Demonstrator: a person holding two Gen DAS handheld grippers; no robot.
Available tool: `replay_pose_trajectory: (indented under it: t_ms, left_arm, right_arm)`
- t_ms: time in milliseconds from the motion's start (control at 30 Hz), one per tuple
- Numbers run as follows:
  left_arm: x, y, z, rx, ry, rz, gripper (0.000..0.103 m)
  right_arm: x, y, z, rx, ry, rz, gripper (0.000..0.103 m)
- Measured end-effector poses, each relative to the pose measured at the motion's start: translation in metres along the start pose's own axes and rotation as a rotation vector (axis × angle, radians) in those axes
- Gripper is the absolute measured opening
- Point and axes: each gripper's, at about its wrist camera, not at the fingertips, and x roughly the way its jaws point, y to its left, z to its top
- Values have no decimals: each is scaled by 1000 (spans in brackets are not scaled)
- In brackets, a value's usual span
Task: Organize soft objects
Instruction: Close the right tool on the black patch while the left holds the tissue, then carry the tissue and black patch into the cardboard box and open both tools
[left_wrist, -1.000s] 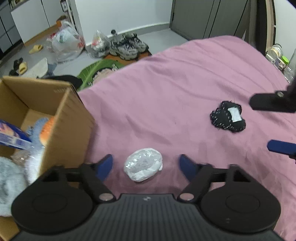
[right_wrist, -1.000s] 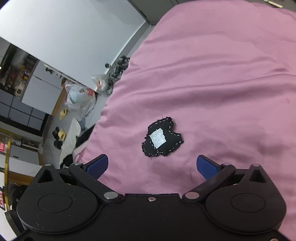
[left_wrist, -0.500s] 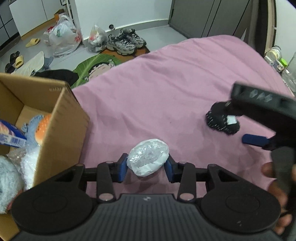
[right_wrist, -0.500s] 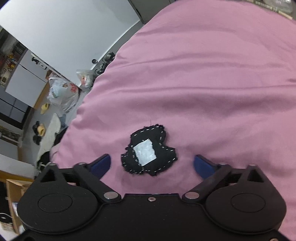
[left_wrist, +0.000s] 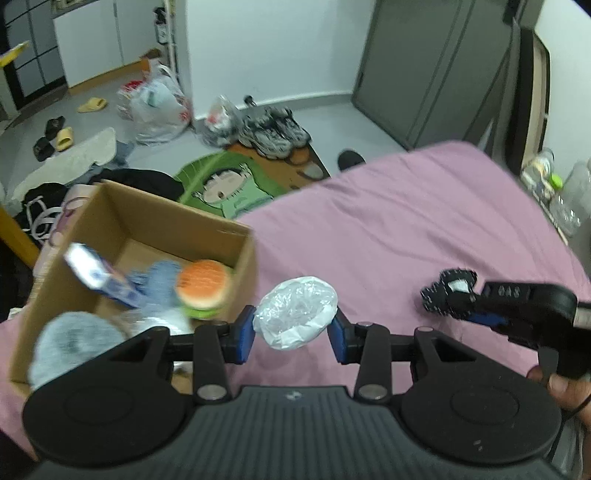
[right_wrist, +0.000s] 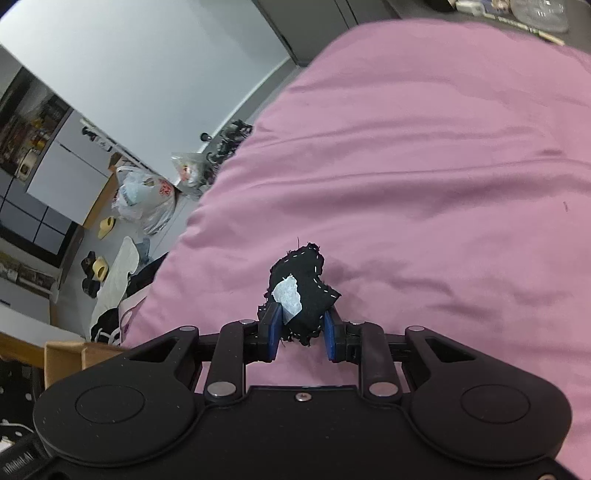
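My left gripper (left_wrist: 293, 334) is shut on a white crinkly plastic-wrapped bundle (left_wrist: 295, 317) and holds it above the pink bed sheet (left_wrist: 406, 229), just right of an open cardboard box (left_wrist: 236, 266). The box holds a plush burger (left_wrist: 201, 288), a blue fuzzy toy, a grey fluffy item (left_wrist: 70, 347) and a blue-white carton (left_wrist: 96, 273). My right gripper (right_wrist: 301, 336) is shut on a black stitched fabric piece with a white tag (right_wrist: 301, 291), lifting it off the sheet (right_wrist: 443, 166). The right gripper also shows in the left wrist view (left_wrist: 476, 314).
The floor past the bed's end has sneakers (left_wrist: 273, 133), plastic bags (left_wrist: 159, 103), a green cartoon mat (left_wrist: 225, 184), slippers and dark clothes. Bottles and small items stand at the bed's right side (left_wrist: 561, 195). A box corner shows in the right wrist view (right_wrist: 70, 358).
The left gripper closed on the white bundle and lifted it toward the box. The right gripper moved in and closed on the black fabric piece, raising it.
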Motion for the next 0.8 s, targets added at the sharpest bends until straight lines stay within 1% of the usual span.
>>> replay_pose_trajectory:
  t_ms: [200, 533, 800]
  left_arm:
    - [-31, 29, 2, -40, -46, -7, 40]
    - [-73, 76, -2, -77, -82, -56, 40]
    - [-92, 107, -4, -86, -104, -95, 40]
  right_arm:
    - [-27, 16, -9, -4, -38, -13, 23]
    - [-72, 68, -24, -56, -149, 1, 24]
    - [-90, 97, -51, -84, -171, 22, 24]
